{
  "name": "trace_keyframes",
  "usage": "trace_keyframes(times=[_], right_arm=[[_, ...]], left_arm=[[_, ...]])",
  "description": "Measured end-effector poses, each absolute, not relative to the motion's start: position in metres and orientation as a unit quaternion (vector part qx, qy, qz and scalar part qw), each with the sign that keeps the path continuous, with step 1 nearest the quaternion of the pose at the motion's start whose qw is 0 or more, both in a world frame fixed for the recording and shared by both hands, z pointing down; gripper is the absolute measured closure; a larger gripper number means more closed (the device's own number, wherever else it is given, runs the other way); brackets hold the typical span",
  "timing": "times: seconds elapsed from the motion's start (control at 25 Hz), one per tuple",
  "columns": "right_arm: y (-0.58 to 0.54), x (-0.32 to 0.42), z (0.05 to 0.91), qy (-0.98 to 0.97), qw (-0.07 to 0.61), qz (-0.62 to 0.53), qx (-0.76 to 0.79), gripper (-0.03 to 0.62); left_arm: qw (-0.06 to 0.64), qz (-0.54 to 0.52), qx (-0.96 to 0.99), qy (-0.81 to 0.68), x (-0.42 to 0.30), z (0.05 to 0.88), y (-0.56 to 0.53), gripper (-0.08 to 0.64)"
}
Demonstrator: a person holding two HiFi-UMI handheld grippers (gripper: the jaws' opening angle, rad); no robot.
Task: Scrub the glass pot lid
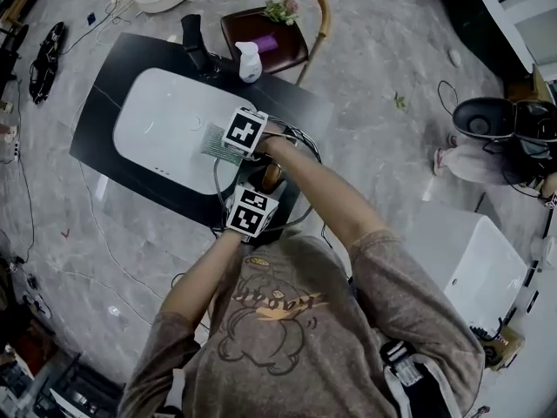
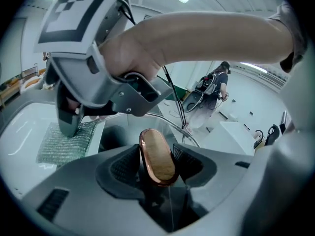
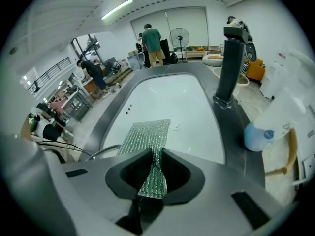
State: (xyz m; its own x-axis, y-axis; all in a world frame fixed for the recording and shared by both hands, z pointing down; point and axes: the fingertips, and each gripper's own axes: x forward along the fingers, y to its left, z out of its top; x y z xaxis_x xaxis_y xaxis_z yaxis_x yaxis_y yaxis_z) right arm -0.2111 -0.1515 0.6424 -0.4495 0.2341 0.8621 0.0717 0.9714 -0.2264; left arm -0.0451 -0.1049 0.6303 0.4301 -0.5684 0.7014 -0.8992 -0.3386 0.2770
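Head view, table: a dark table [image 1: 104, 120] carries a white sink basin [image 1: 157, 116], with a black faucet [image 1: 195, 47] and a white spray bottle [image 1: 249, 62] at its far edge.
Head view, chair: a chair [image 1: 261, 35] with a brown seat stands just beyond the table.
Head view, lid: the glass pot lid [image 1: 231, 179] is at the near right corner of the basin, under the person's crossed forearms; its knob [image 1: 271, 176] shows between the two marker cubes.
Head view, grippers: the left gripper [image 1: 268, 185] is nearer the person, at the knob; the right gripper [image 1: 233, 146] is beyond it, with a green scrub cloth [image 1: 214, 144] over the basin.
Left gripper view, jaws: the left gripper [image 2: 156, 168] is clamped on the oval, copper-rimmed wooden knob [image 2: 156, 154], one pad on each side of it.
Left gripper view, lid: the metal rim of the lid [image 2: 189, 137] curves away behind the knob.
Left gripper view, other tool: the right gripper [image 2: 69, 128] hangs above, its tip down on the scrub cloth [image 2: 61, 145].
Right gripper view, jaws: the right gripper [image 3: 153, 178] is closed on one end of the scrub cloth [image 3: 145, 139], which fans out towards the basin [image 3: 172, 100].
Right gripper view, lid: a curved rim, probably the lid's, peeks out at the lower left; the rest is hidden.
Right gripper view, surroundings: the faucet [image 3: 230, 68] and spray bottle [image 3: 275, 124] stand at the right.
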Motion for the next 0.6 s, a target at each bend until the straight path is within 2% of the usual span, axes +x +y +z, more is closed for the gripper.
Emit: trace_keyframes(times=[0.6], right_arm=[[-0.097,-0.225,0.642,-0.843,0.509,0.074,-0.158,0.509]], left_arm=[[0.33,0.25,0.779,-0.472,-0.048,0.632,-0.104,0.344]])
